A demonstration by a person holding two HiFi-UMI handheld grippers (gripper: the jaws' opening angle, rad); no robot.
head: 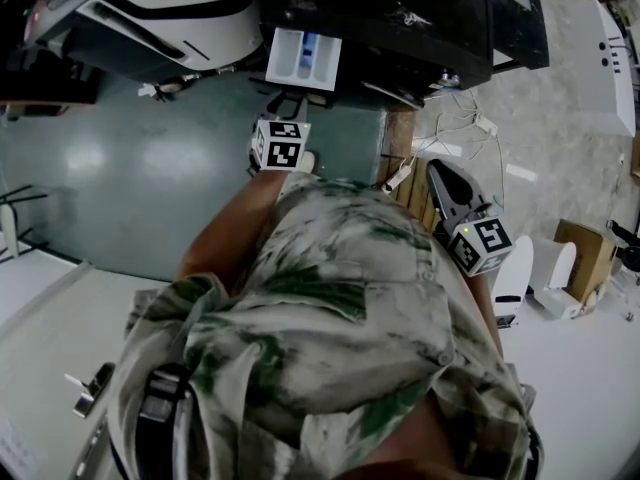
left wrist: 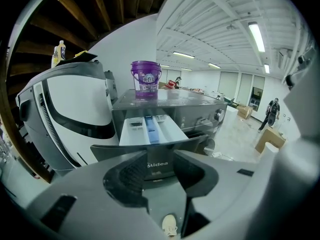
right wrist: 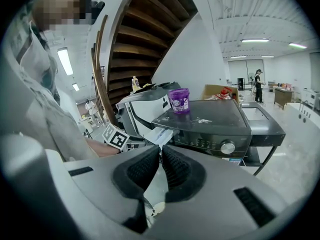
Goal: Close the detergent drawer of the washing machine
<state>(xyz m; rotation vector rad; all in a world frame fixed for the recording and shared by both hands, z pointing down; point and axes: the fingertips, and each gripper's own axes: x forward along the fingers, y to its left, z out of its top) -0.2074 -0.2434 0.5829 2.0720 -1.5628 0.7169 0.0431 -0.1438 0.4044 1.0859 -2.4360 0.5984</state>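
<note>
Progress is nil: the detergent drawer (left wrist: 151, 130) juts from the washing machine (left wrist: 200, 109). My left gripper (left wrist: 160, 155) gapes at its front; my right gripper (right wrist: 161, 154) is pinched together, empty.

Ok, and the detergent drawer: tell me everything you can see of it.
The drawer stands pulled well out of the dark washer, level, at the left of its control panel. The tray looks like pale plastic, split lengthwise into compartments, with a blue insert in the middle. Its front panel is dark grey and bears a Midea logo. The left gripper faces that panel with its jaws apart, the panel showing in the gap; whether they touch it can't be told.
</note>
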